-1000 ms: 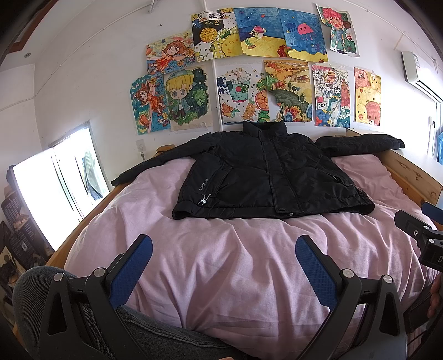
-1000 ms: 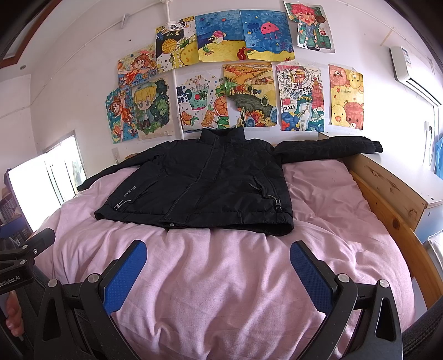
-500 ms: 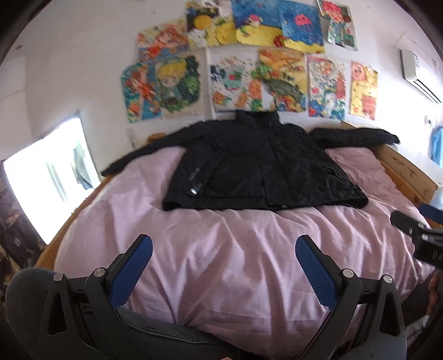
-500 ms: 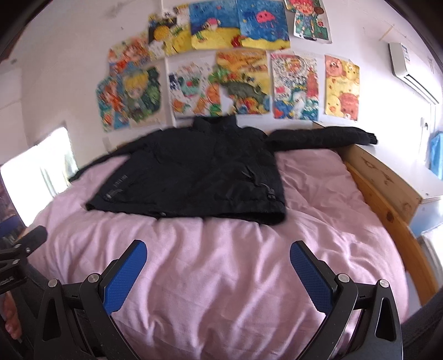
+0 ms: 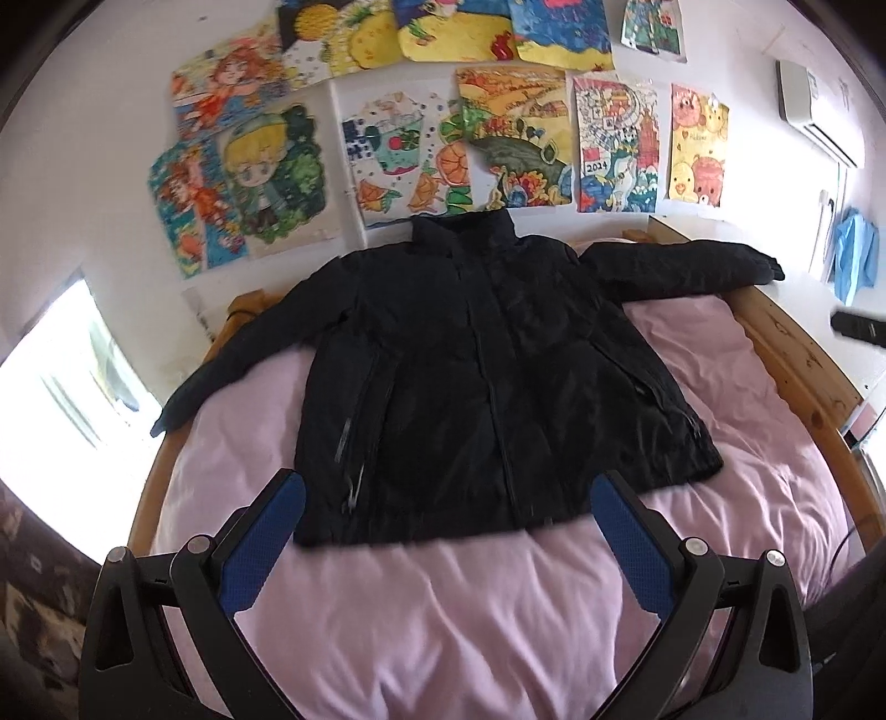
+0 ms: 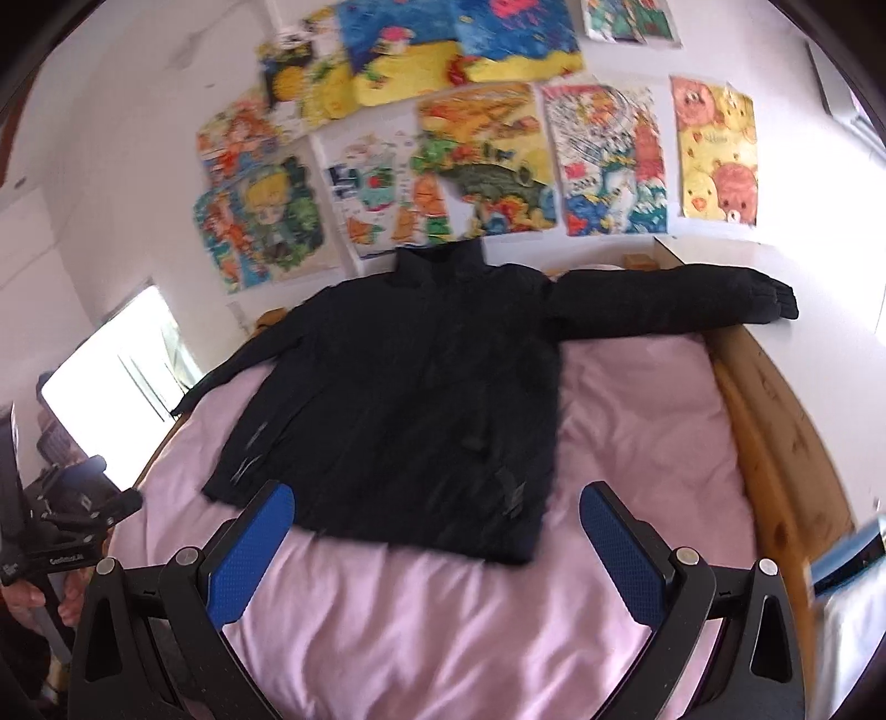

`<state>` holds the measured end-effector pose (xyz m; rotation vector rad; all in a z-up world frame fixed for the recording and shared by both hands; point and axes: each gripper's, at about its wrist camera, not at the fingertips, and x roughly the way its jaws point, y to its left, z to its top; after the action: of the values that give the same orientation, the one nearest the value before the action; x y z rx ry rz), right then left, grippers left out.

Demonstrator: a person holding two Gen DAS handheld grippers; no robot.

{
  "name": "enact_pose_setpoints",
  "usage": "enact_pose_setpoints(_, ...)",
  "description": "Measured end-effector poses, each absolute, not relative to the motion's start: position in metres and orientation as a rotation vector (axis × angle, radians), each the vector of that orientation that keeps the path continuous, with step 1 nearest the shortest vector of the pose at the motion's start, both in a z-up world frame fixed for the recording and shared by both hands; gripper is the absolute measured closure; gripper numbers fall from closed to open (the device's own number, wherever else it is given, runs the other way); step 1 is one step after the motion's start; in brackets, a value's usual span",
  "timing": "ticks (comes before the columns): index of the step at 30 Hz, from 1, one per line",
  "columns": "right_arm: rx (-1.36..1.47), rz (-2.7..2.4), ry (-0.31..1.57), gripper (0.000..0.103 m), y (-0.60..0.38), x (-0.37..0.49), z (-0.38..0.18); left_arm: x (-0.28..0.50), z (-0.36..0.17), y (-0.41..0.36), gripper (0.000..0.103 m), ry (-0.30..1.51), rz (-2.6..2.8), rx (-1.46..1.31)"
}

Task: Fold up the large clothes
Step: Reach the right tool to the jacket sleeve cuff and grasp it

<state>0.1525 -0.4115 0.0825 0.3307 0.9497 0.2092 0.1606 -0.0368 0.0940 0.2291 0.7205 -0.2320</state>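
The black jacket lies flat (sleeves spread) on the pink bed; the left gripper and the right gripper have jaws apart, near its hem.

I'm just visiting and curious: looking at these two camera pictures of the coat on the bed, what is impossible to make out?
- Right wrist view: motion blur smears the black jacket; its zips and pockets are unreadable.
- Left wrist view: the small print on the jacket chest is blurred.
- Both views: the jacket's underside is hidden against the pink cover.
- Left wrist view: the window is overexposed.
- Both views: the top drawings are cut off by the edge.
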Motion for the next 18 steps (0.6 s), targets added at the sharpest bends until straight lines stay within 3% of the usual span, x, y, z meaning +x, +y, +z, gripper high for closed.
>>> enact_pose_setpoints(7,0.477,-0.001,0.885,0.0,-0.502,0.249,0.027,0.272,0.068,-0.07,0.001,0.729,-0.276,0.276)
enact_pose_setpoints(15,0.676,-0.144,0.747,0.0,-0.57,0.315,-0.07,0.406,-0.005,-0.105,0.002,0.75,-0.359,0.131)
enact_pose_setpoints(18,0.684,-0.174,0.701,0.009,-0.591,0.322,-0.091,0.435,-0.024,-0.115,0.001,0.725,-0.377,0.108)
